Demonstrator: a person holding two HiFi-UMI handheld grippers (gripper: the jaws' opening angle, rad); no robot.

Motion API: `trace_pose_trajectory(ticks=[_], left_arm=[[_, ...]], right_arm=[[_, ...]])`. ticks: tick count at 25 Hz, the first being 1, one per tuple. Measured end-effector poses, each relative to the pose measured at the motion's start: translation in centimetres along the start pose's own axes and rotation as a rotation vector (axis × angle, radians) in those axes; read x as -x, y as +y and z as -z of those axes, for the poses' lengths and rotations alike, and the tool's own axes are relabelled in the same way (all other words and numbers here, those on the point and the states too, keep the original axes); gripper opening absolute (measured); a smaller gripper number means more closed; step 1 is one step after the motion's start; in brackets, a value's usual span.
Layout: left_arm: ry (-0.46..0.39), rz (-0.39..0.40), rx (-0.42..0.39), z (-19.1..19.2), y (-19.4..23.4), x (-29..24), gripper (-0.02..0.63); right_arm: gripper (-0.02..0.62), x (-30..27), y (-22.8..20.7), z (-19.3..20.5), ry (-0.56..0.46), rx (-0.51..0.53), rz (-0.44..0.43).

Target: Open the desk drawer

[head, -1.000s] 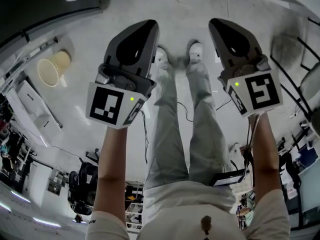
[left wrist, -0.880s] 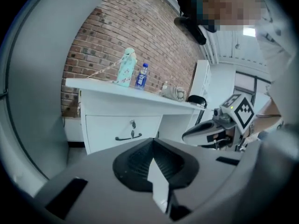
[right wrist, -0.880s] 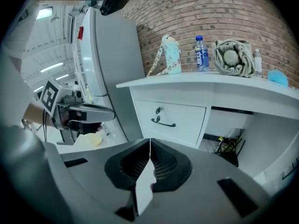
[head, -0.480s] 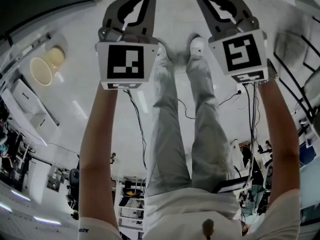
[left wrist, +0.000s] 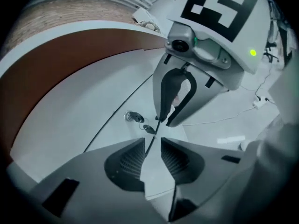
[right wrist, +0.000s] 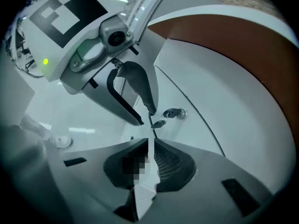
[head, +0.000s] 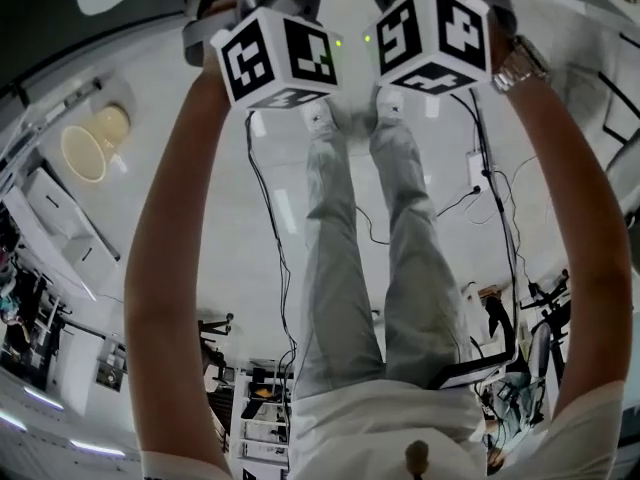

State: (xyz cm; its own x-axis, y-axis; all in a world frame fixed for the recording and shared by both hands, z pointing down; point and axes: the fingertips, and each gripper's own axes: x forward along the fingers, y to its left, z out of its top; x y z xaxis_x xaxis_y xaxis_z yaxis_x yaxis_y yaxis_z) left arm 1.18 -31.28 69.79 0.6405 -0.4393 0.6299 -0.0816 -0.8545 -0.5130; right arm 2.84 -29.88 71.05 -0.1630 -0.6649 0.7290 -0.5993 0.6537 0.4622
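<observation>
Right gripper (right wrist: 150, 143) pinches its 2 jaws almost together on the thin dark handle (right wrist: 150, 121). Left gripper (left wrist: 153, 143) straddles it, jaws narrowly apart. The drawer (right wrist: 192, 127) looks flush, so 2 opposed grips probably steady a pull.

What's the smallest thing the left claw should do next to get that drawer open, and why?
Probably close the left gripper on the drawer handle. Its jaws stand slightly apart with the thin dark handle bar running between them, close against the white drawer front. A firm squeeze seems needed before any pull would move the drawer.
</observation>
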Motion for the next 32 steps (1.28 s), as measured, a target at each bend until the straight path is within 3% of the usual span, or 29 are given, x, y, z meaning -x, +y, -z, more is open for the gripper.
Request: trace_pose_trajectory(ticks=[5, 7, 8, 16, 23, 29, 32], left_arm=[[0.049, -0.002, -0.197, 0.3, 0.2, -1.9, 0.109], [0.072, 0.004, -0.259, 0.6, 0.0, -2.7, 0.115], [0.081, 0.004, -0.273, 0.8, 0.1, -3.0, 0.121], [0.124, 0.048, -0.352, 1.6, -0.7, -4.5, 0.12], [0.098, -0.039, -0.398, 1.0, 0.0, -4.5, 0.044], [0.116, -0.038, -0.438, 1.1, 0.0, -4.5, 0.029], [0.116, -0.01, -0.416, 0.9, -0.4, -4.4, 0.026]], right_arm=[[0.045, -1.9, -1.1, -0.6, 0.018, 0.15, 0.033], [0.137, -2.6, -1.0, -0.3, 0.044, 0.189, 0.026], [0.137, -2.9, -0.9, -0.1, 0.058, 0.193, 0.017], [0.127, -4.4, -0.6, 0.6, 0.107, 0.3, 0.013], [0.044, -4.2, -1.1, 0.3, 0.082, 0.429, 0.118], [0.035, -4.2, -1.1, 0.4, 0.095, 0.436, 0.121], [0.035, -4.2, -1.2, 0.5, 0.104, 0.432, 0.12]])
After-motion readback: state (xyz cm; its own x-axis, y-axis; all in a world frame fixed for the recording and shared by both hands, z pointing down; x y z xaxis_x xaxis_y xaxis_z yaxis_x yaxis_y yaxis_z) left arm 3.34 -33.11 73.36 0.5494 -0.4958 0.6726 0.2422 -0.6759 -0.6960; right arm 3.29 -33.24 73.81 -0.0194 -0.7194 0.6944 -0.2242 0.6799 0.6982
